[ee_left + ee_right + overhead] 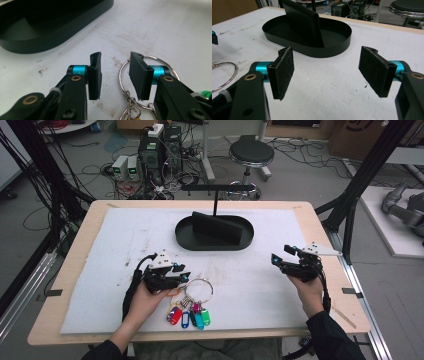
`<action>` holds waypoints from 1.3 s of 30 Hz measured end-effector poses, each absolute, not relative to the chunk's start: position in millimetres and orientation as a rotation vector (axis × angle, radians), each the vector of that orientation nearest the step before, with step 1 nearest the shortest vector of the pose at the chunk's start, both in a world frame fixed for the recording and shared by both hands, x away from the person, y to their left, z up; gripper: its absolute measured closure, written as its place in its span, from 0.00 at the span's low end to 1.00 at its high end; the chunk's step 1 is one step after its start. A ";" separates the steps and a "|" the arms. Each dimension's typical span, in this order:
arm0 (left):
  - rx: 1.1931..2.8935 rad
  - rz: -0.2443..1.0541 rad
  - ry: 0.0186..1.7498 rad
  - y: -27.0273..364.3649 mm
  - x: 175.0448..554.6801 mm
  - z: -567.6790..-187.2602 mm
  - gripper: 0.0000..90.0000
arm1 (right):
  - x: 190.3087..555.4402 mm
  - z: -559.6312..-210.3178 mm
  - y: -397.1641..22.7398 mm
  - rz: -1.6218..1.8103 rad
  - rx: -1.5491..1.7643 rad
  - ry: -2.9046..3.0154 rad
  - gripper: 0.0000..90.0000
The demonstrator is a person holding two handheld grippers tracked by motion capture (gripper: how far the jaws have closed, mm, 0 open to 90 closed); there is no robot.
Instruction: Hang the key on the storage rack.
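A large metal key ring [199, 290] with several coloured key tags [190, 316] lies on the white mat near the front. My left gripper [182, 276] is low over the ring's left side. In the left gripper view the jaws [116, 55] stand apart, with the ring's wire [120, 72] between them and curving behind the right pad [140, 75]; no pad presses on it. To the right, my right gripper [281, 254] is held open above bare mat, nothing between its pads [327, 53]. The ring's edge [235, 72] shows at far left of the right gripper view.
A black oval tray [214, 242] with an upright black block [217, 227] and a T-shaped stand [216, 190] sits at the mat's far middle. The white mat [280, 290] covers a wooden table [320, 227]. A stool [251, 154] and cables lie on the floor beyond.
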State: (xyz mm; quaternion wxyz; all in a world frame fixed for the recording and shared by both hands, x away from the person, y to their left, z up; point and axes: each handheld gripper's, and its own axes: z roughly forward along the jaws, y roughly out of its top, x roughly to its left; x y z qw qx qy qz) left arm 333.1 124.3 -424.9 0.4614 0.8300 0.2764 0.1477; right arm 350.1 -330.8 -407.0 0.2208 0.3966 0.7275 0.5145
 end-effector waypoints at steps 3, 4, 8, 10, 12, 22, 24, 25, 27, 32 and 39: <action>2.070 0.345 0.682 118.9 335.1 -426.9 0.71 | 350.8 -407.3 -330.6 1.424 1.096 2.012 0.32; 2.078 0.338 0.682 117.4 335.6 -427.5 0.72 | 351.2 -407.5 -330.4 1.425 1.097 2.011 0.32; 2.115 0.330 0.698 112.4 337.9 -431.5 0.74 | 352.3 -407.9 -329.9 1.427 1.092 2.011 0.32; 2.138 0.322 0.710 111.3 339.6 -433.9 0.75 | 352.6 -407.9 -329.5 1.427 1.090 2.010 0.32; 2.150 0.306 0.716 110.7 340.8 -435.8 0.76 | 352.8 -408.1 -329.3 1.428 1.087 2.013 0.32; 2.218 0.307 0.703 102.9 343.4 -442.5 0.77 | 351.8 -407.9 -331.4 1.429 1.103 2.013 0.32; 2.242 0.318 0.693 100.3 343.2 -444.4 0.77 | 351.3 -407.6 -331.8 1.429 1.103 2.012 0.32; 2.242 0.324 0.693 99.7 342.8 -444.2 0.77 | 351.1 -407.5 -331.9 1.432 1.104 2.011 0.32; 2.243 0.324 0.692 99.2 342.3 -444.3 0.78 | 350.9 -407.4 -332.1 1.430 1.101 2.011 0.32; 2.260 0.340 0.671 96.0 339.3 -443.8 0.91 | 351.0 -407.5 -331.4 1.433 1.101 2.009 0.32; 2.240 0.345 0.687 96.9 338.3 -443.9 0.95 | 351.8 -407.7 -331.3 1.437 1.095 2.008 0.32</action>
